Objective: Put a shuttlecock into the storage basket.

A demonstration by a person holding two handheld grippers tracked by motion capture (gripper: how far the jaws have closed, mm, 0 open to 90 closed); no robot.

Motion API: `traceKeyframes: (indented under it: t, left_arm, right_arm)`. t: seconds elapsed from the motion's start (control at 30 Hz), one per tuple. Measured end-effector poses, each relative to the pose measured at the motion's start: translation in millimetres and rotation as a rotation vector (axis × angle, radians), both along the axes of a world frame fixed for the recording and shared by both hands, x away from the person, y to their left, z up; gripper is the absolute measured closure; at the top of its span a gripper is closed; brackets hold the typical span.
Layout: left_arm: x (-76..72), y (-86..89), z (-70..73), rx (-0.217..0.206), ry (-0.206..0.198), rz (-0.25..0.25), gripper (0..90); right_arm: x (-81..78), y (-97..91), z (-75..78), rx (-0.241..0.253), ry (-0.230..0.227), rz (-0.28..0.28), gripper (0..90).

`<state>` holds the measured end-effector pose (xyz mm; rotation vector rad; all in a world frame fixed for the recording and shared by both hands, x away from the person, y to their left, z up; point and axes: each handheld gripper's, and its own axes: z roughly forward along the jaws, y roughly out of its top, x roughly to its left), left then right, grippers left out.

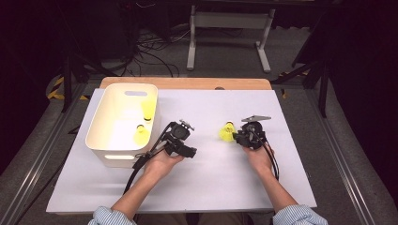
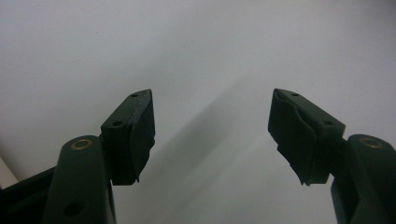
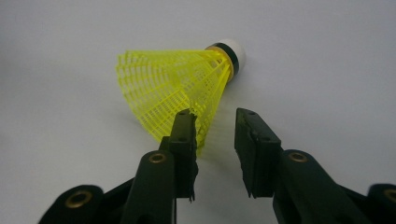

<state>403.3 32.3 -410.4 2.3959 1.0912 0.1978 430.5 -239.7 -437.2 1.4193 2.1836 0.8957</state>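
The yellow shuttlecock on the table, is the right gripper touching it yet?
Cannot tell. In the right gripper view the right gripper has one jaw overlapping the skirt edge of the shuttlecock, with no clear gap or contact.

We see the tabletop (image 1: 211, 178) brightly lit from above, surroundings dark; glare inside the bin (image 1: 117, 122), close views soft, corners dim.

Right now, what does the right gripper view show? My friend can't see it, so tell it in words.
A yellow shuttlecock lies on its side on a pale grey table, its white cork tip pointing up and right. The right gripper has two black jaws partly open, rising from below, at the edge of the net skirt without clamping it.
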Motion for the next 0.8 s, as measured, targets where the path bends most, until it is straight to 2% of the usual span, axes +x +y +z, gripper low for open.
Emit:
traceKeyframes:
  t: [0.43, 0.8]
  left_arm:
    - [0.0, 0.1, 0.1, -0.002, 0.000, -0.001, 32.8]
    - [0.1, 0.5, 1.2, -0.007, 0.006, -0.005, 33.5]
  right_arm:
    - [0.8, 1.0, -0.9, 0.008, -0.004, -0.011, 87.3]
    - [-2.8, 1.2, 1.6, 0.001, -0.002, 0.000, 89.1]
